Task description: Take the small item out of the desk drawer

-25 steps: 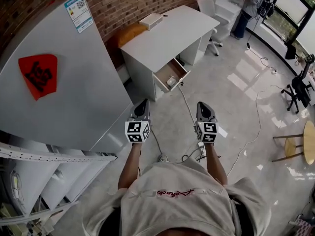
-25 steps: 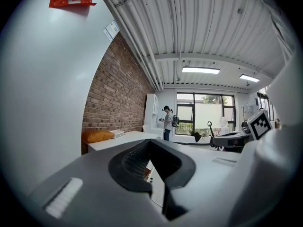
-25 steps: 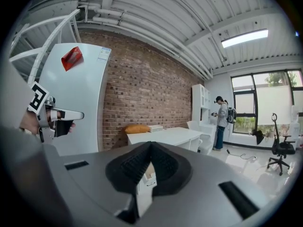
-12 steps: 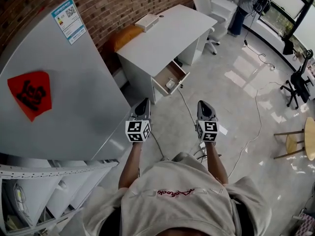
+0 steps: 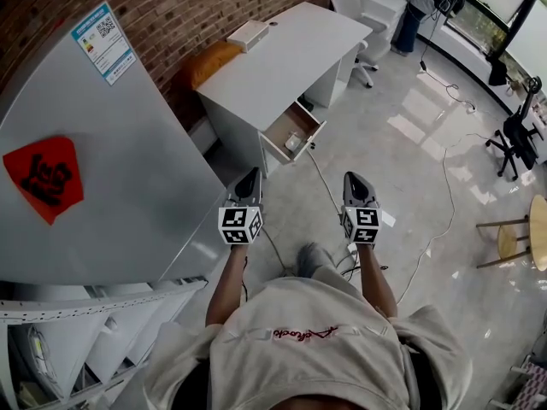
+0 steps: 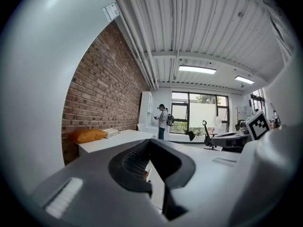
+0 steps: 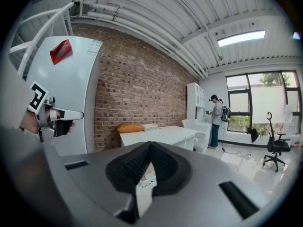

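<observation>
Position: person stands on the pale floor, well apart from the white desk [image 5: 282, 62], facing it, with a gripper in each hand.

Left gripper [image 5: 250, 176]: jaws closed tip to tip, nothing between them. It is held about level, pointing toward the desk. Its marker cube sits just ahead of the hand.

Right gripper [image 5: 357, 178]: jaws also together at the tips and empty. It is held beside the left one, apart from it, tilted slightly down.

Drawer [image 5: 295, 129]: open, pulled out from the desk front toward the floor. The small item [image 5: 293, 143] lies inside it, pale, near the front end; it is too small to identify. Neither gripper is near it.

Desk top: an orange cushion [image 5: 209, 58] lies at the end against the brick wall [image 5: 214, 2], and a flat white box [image 5: 249, 34] lies just beside it.

Surroundings: a white fridge [image 5: 128, 169] with a red sticker [image 5: 43, 178] stands at the person's left. Cables [image 5: 329, 195] run across the floor from the desk toward the person's feet. A second person [image 5: 419, 2] stands beyond the desk by the windows.
</observation>
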Tool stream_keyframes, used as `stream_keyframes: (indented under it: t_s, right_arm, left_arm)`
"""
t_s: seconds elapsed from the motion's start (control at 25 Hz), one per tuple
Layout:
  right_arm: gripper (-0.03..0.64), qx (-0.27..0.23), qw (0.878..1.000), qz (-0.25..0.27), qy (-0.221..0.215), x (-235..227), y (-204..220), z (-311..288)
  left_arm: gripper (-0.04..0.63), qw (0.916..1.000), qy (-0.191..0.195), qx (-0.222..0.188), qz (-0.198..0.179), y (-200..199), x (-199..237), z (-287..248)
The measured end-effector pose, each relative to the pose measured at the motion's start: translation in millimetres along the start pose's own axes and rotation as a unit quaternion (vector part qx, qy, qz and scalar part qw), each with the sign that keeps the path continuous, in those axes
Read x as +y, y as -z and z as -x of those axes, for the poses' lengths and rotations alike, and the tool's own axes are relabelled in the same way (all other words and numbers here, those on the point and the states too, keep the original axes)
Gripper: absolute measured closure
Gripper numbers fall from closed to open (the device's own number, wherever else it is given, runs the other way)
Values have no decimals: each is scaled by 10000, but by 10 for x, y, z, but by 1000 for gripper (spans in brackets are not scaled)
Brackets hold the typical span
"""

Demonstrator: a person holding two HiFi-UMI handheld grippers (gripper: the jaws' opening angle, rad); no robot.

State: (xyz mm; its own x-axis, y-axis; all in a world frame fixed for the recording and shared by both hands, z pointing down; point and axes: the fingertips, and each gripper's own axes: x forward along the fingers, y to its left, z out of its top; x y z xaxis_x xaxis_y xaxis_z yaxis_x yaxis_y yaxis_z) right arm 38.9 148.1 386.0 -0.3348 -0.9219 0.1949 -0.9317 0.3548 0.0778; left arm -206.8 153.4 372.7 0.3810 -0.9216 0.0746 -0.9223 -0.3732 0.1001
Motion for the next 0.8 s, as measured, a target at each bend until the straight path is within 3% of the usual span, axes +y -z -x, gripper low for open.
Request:
stream_keyframes:
  t_s: [0.44,0.8]
  right_arm:
    - [606,48,9998,7,-189,-49,79,-411]
    - [606,4,9998,-121,-144,-540,19,-1021]
  left_arm:
    - [586,9998,-129,118,-20,78,181,-290]
    - [586,9998,-85,121,-121,-44,245,-1114]
